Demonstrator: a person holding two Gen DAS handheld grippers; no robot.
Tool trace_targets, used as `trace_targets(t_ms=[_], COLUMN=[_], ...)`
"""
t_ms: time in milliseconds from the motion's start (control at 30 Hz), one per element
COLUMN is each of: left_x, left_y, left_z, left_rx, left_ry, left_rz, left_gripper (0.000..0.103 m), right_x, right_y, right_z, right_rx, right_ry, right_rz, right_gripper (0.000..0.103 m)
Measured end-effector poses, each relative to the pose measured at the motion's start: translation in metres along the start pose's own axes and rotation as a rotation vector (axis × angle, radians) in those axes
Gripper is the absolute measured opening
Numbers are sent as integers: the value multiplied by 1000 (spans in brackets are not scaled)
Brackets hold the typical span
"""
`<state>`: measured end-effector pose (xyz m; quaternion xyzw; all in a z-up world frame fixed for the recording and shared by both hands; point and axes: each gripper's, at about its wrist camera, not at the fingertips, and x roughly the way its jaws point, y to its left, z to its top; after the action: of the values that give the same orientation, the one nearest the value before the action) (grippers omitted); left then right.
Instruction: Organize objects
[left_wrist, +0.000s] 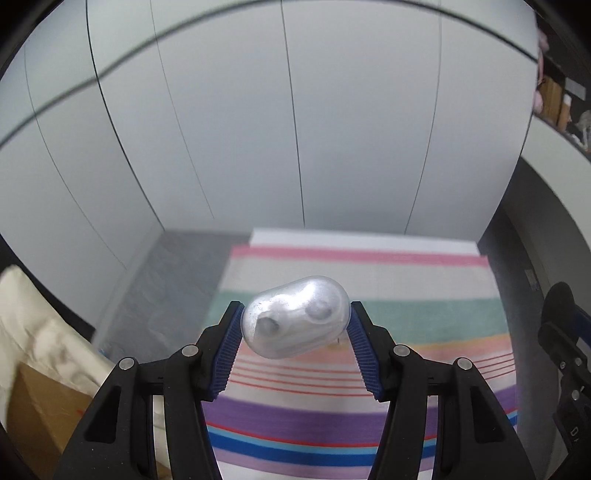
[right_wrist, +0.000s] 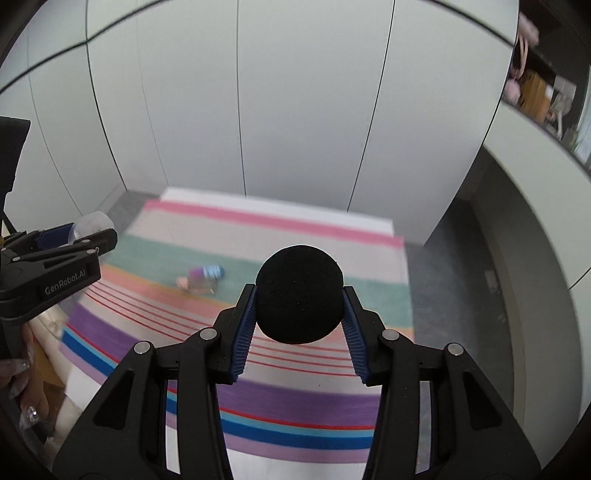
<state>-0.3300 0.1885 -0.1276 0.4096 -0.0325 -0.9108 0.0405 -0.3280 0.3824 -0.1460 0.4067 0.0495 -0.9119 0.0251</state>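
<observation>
My left gripper (left_wrist: 295, 323) is shut on a clear oval plastic case (left_wrist: 295, 317) with two round hollows, held in the air above a striped cloth (left_wrist: 406, 317). My right gripper (right_wrist: 299, 295) is shut on a black foam ball (right_wrist: 299, 293), also held above the striped cloth (right_wrist: 332, 398). In the right wrist view the left gripper (right_wrist: 79, 236) shows at the left edge with the clear case (right_wrist: 92, 223) between its fingers. A small blurred pink, purple and blue object (right_wrist: 201, 278) lies on the cloth beyond the ball.
White wall panels (left_wrist: 295, 129) stand behind the table. Cream fabric (left_wrist: 44, 325) and a cardboard box (left_wrist: 40, 417) lie at lower left. Grey floor (left_wrist: 173, 280) runs left of the cloth. Shelves with items (right_wrist: 535, 88) sit at upper right.
</observation>
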Motion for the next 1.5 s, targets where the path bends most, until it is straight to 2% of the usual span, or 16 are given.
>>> trace_targets(t_ms=[167,400,567,767,1067,1300,1367,1500], left_x=[-59,-127,-153,-162,-190,-229,-238,-243], left_y=[6,18,23,27,30,36,38,43], left_z=[17,42,42,40,21,-19,-35,-63], left_rx=[17,0,8,4,17,72,87,96], left_ry=[-64,-124,-142,-129,-176,-228,-227,-174], left_rz=[-26,-108,-128,-140,-155,-95,-93,-145], left_gripper=[58,58,58,58,58,58,58,58], right_x=[-58,-124,-150,-167,-195,-226,-235,-256], right_y=[12,19,21,27,16,13,11,14], right_z=[21,37,42,42,26,-7,-19,-46], right_rx=[-20,-4,11,5,44,69,85,98], right_ry=[-66,-140,-161,-171,-182,-188,-197,-214], right_rz=[-11,31,28,20,42,61,83,91], right_gripper=[47,47,47,46,47,47,47,47])
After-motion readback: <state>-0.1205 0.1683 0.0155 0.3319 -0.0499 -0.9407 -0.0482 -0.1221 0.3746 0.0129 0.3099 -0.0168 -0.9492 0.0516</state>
